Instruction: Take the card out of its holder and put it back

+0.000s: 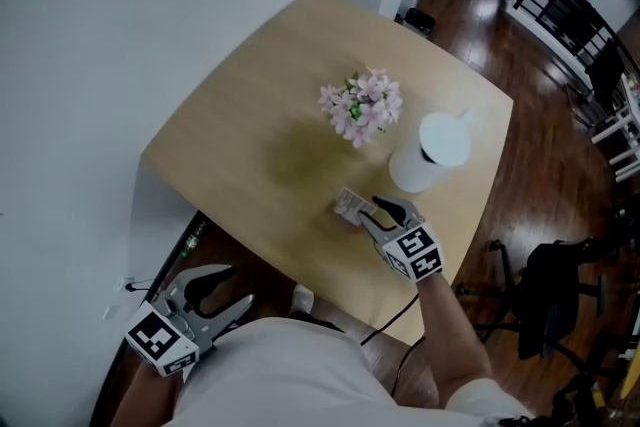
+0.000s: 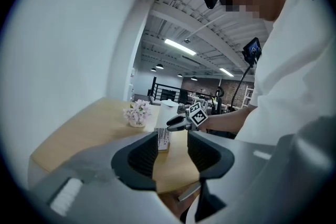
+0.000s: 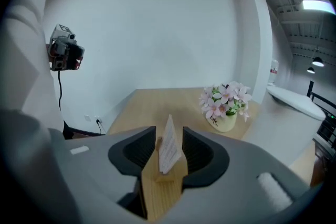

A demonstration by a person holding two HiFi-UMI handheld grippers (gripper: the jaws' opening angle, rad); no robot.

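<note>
Head view, worktop (image 1: 250,145): pale wood, set against a white wall.
Head view, card (image 1: 349,205): stands in its holder near your edge of the worktop, in front of the flower pot (image 1: 361,107) and the white cylinder (image 1: 431,153).
Head view, right tool (image 1: 372,211): yours, reaching over the worktop edge with its tips at the card.
Head view, left tool (image 1: 235,285): yours, held off the worktop at its lower left corner, well apart from the card.
Left tool view, left tool (image 2: 172,152): jaws spread, with only bare worktop (image 2: 79,134) showing between them.
Left tool view, card (image 2: 163,139): upright further along, with the right tool (image 2: 170,124) just beside it and the flower pot (image 2: 137,113) behind.
Right tool view, right tool (image 3: 169,159): jaws spread to either side of the card, pads not pressing on it.
Right tool view, card (image 3: 169,143): white, printed, leaning slightly, seated in the wooden holder (image 3: 167,174).
Right tool view, flower pot (image 3: 224,105): to the right, beyond the jaws.
</note>
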